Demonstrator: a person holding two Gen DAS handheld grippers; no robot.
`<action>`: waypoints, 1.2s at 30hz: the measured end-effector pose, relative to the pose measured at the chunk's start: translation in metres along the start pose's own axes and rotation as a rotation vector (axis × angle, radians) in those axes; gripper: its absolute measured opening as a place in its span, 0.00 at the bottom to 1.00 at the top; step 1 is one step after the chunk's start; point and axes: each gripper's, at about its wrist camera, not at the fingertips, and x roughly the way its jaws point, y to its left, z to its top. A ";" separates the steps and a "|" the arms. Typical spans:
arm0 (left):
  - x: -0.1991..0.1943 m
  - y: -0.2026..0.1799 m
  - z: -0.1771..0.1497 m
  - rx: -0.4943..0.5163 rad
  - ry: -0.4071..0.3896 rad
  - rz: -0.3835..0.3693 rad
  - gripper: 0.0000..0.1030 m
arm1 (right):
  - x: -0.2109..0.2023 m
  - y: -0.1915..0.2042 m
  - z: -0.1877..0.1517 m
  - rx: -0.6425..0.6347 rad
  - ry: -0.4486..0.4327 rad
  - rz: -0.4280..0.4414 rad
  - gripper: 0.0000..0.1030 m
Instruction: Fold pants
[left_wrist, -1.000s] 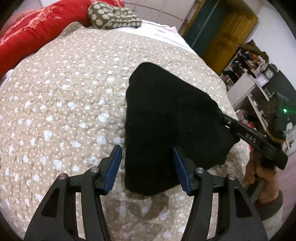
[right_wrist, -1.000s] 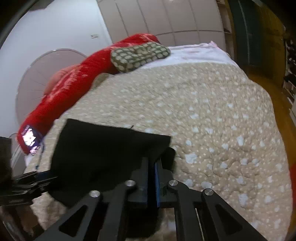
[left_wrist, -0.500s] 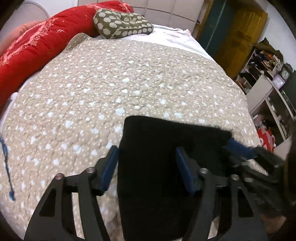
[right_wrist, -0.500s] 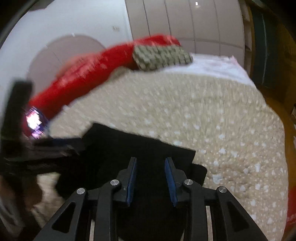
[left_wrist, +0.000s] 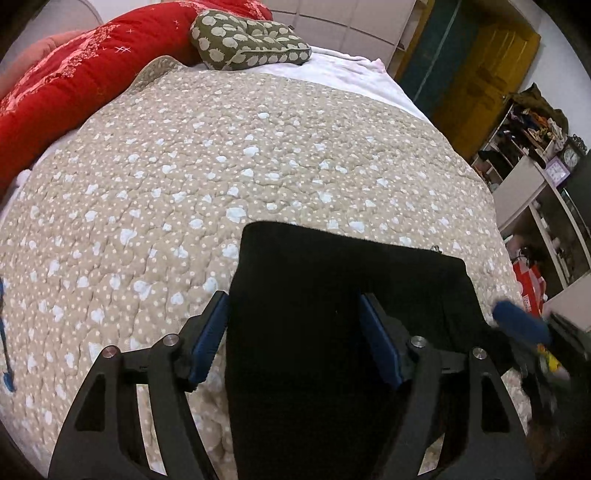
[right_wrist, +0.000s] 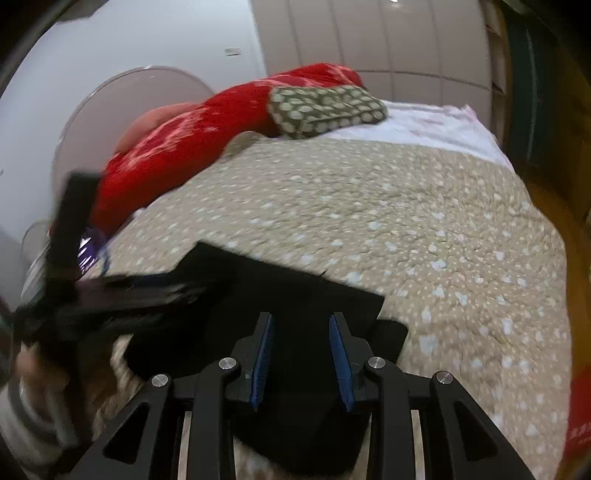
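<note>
The black pants (left_wrist: 332, 302) lie folded in a flat block on the beige dotted quilt (left_wrist: 221, 166) near the bed's front edge. My left gripper (left_wrist: 295, 332) is open, its blue-padded fingers (left_wrist: 208, 332) standing on either side of the pants. My right gripper (right_wrist: 301, 354) is open above the same black pants (right_wrist: 295, 291), holding nothing. The right gripper's blue tip (left_wrist: 517, 325) shows blurred at the right of the left wrist view. The left gripper (right_wrist: 122, 291) is a dark blur at the left of the right wrist view.
A red blanket (left_wrist: 66, 81) and an olive patterned pillow (left_wrist: 247, 44) lie at the head of the bed. A white sheet (left_wrist: 351, 74) shows beyond the quilt. Shelves with clutter (left_wrist: 535, 155) and a yellow door (left_wrist: 480, 74) stand to the right.
The right gripper has opened and let go of the pants. The lifted fold has come down, so the pants now lie flat. Both grippers have pulled back toward the near edge.
</note>
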 end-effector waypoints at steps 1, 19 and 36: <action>0.000 0.000 -0.002 -0.004 -0.001 -0.001 0.70 | -0.005 0.005 -0.006 -0.012 0.006 -0.007 0.29; -0.017 -0.002 -0.015 -0.024 0.003 0.001 0.72 | -0.020 0.001 -0.041 0.072 0.005 -0.049 0.29; -0.019 0.020 -0.037 -0.126 0.039 -0.140 0.76 | -0.010 -0.034 -0.051 0.222 -0.006 -0.002 0.42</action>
